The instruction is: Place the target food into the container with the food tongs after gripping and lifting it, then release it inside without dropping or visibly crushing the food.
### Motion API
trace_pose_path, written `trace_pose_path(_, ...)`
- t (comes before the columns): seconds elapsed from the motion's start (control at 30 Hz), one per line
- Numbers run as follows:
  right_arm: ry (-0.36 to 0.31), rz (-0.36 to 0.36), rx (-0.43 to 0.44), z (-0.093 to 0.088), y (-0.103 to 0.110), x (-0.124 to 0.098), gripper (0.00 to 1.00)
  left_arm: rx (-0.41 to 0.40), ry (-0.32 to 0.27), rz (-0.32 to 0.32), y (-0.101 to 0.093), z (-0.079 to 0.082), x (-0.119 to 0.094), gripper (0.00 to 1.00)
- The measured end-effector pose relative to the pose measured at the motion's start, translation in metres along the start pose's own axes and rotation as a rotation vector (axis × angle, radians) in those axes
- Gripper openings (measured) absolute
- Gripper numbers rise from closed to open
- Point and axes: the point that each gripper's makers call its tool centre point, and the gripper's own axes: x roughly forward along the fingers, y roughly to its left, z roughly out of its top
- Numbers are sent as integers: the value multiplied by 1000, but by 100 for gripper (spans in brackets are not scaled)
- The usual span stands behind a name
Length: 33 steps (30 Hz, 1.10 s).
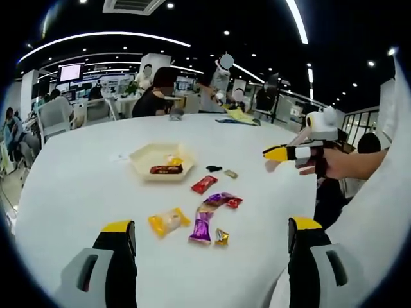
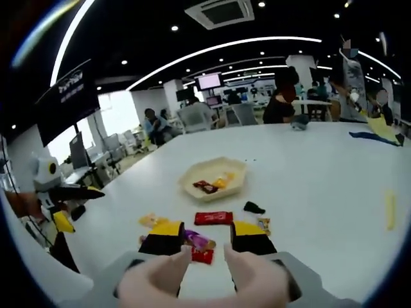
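A cream hexagonal tray [image 1: 144,157] [image 2: 234,168] sits mid-table with a red and a yellow wrapped snack inside. In front of it lie loose snacks: a red packet [image 1: 203,184] [image 2: 213,218], purple packets [image 1: 201,228] [image 2: 199,240], a yellow packet [image 1: 168,221] [image 2: 151,221] and a small gold one [image 1: 221,236]. My left gripper [image 1: 212,230] [image 2: 69,205] is wide open above the table's near edge, short of the snacks. My right gripper [image 2: 207,230] [image 1: 276,153], held by a hand, hovers open with nothing between its jaws; the purple packet shows through the gap.
A small black item [image 1: 213,169] [image 2: 253,207] and an olive sweet [image 1: 230,174] lie beside the tray. A yellow strip [image 2: 390,210] lies apart on the white table [image 1: 83,186]. People sit at desks and chairs beyond the far edge.
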Motion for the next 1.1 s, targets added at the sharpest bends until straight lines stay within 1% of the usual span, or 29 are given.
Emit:
trace_pose_path(0.33,12,2,-45,-3,0,4,28,-8,-2,7,5,0,-1,99)
trace_pose_path(0.43,22,23,-90,-3,-1,10,28,-14,3,9,7,-1,-2,99)
trace_pose_path(0.53,36,32,-117,-2,-2,14,28,-20,8,15,10,-3,-2,99)
trace_pose_path(0.63,44,59,-134,1,-2,19,28,-33,7,21,11,-4,-4,99)
trace_pose_path(0.67,54,69,-159,3,-3,21,28,-34,5,23,12,-4,-4,99)
trace_pose_path(0.7,56,73,-166,3,-3,22,28,-35,5,24,12,-4,-4,99)
trace_pose_path(0.77,72,95,-188,8,-7,27,28,-51,2,32,13,-4,-4,99)
trace_pose_path(0.9,99,126,-223,11,-13,32,28,-72,2,51,13,-4,-3,99)
trace_pose_path(0.93,117,152,-251,13,-14,35,28,-83,-1,59,13,-4,-3,99)
trace_pose_path(1.03,131,185,-285,17,-17,40,28,-110,-8,82,10,-2,-3,99)
trace_pose_path(1.1,138,236,-316,20,-16,45,28,-120,-10,104,9,-1,-1,99)
